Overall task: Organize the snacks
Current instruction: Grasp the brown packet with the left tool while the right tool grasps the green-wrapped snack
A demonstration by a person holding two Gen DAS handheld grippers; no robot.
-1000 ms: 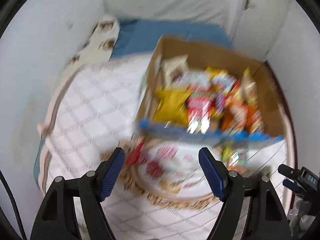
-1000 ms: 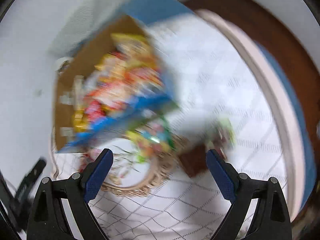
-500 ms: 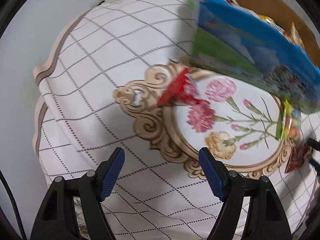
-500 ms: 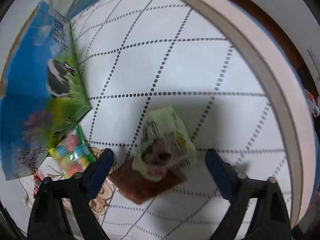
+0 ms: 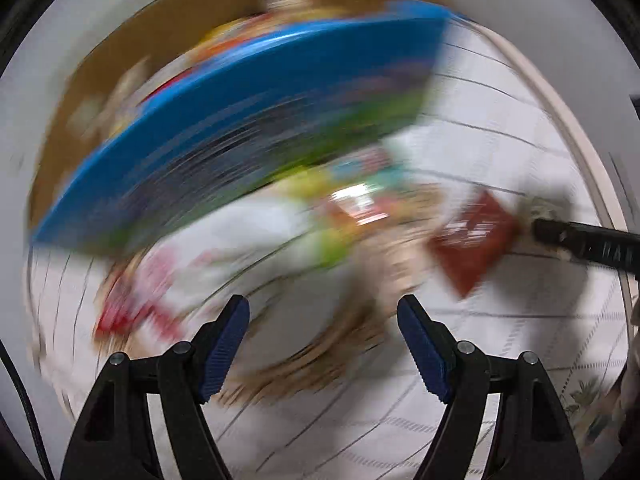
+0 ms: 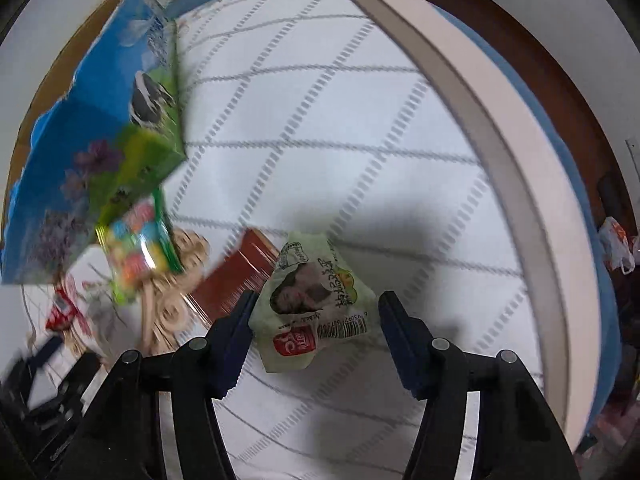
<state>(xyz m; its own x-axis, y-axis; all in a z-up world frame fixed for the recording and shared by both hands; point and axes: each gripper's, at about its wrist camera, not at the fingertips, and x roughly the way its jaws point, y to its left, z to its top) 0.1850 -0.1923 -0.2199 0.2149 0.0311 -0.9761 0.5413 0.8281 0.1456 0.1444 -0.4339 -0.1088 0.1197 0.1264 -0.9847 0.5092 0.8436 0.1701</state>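
A: State of the right gripper (image 6: 314, 320)?
B: It points down at the bed (image 6: 320, 128), over the quilted white cover. Its jaws have just been closing. A pale green packet (image 6: 312, 300) lies between them. The left pad touches the packet's edge; the right pad stands just clear of it. The jaws are therefore apart, not clamped.

A: Location of the other snacks?
B: A red-brown packet (image 6: 236, 276) lies flat on the bed, partly under the green packet. A multicoloured packet (image 6: 138, 248) lies left of it, at the foot of the box (image 6: 80, 152). A small red packet (image 6: 60, 312) lies further left.

A: Describe the box.
B: Blue and green printed outside, brown card inside. The left wrist view shows snacks in it, too blurred to name.

A: State of the left gripper (image 5: 323, 344)?
B: Jaws apart, nothing between them. The view is heavily blurred. The box (image 5: 248, 120) fills its upper part, and the red-brown packet (image 5: 474, 240) shows at right, beside a black finger of the right gripper (image 5: 560, 236).
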